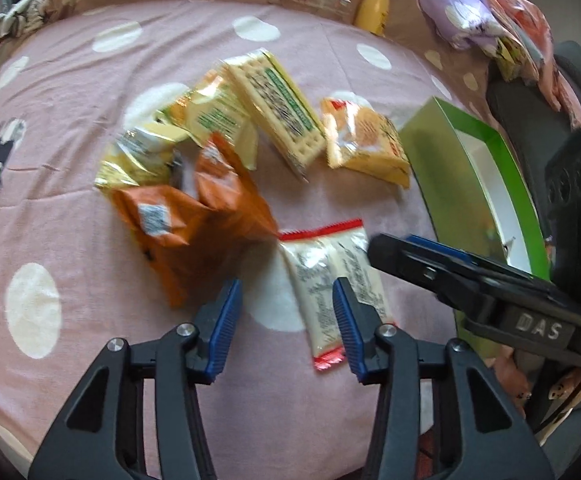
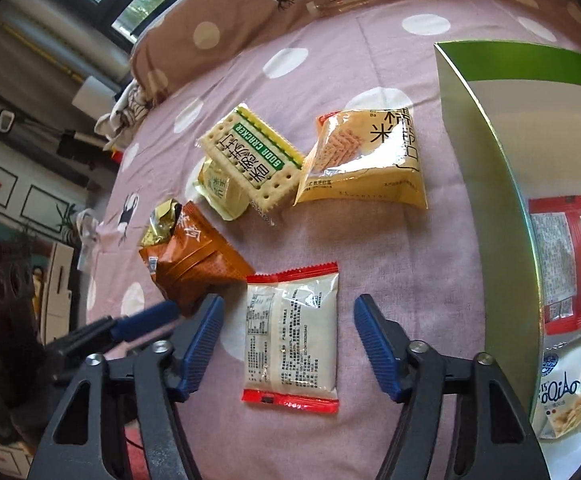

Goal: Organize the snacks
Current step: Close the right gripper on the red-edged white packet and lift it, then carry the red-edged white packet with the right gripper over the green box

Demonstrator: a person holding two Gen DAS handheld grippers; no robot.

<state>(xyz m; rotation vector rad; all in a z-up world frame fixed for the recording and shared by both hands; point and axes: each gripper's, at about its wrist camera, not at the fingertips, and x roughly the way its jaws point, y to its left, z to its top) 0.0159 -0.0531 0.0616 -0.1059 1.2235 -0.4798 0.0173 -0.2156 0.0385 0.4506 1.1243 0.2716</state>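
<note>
Right gripper (image 2: pixel 286 344) jaws wide, straddling the red-edged white snack packet (image 2: pixel 292 336) flat on the polka-dot bedspread (image 2: pixel 370 232), not gripping. Left gripper (image 1: pixel 286 320) jaws wide, empty, beside the orange packet (image 1: pixel 194 220). Soda cracker pack (image 2: pixel 250 160) beyond. Green box (image 2: pixel 490 128) right, two packets inside.

My bed sheet (image 2: pixel 390 240) is soft, matt cloth. On it, the white packet (image 2: pixel 292 334) and orange bag (image 2: pixel 198 262) are shiny, crinkly plastic. Beside the sheet, the green box (image 2: pixel 486 128) is smooth card. My right gripper (image 2: pixel 288 344) has ribbed blue pads (image 2: pixel 200 344) and matt black plastic arms.
</note>
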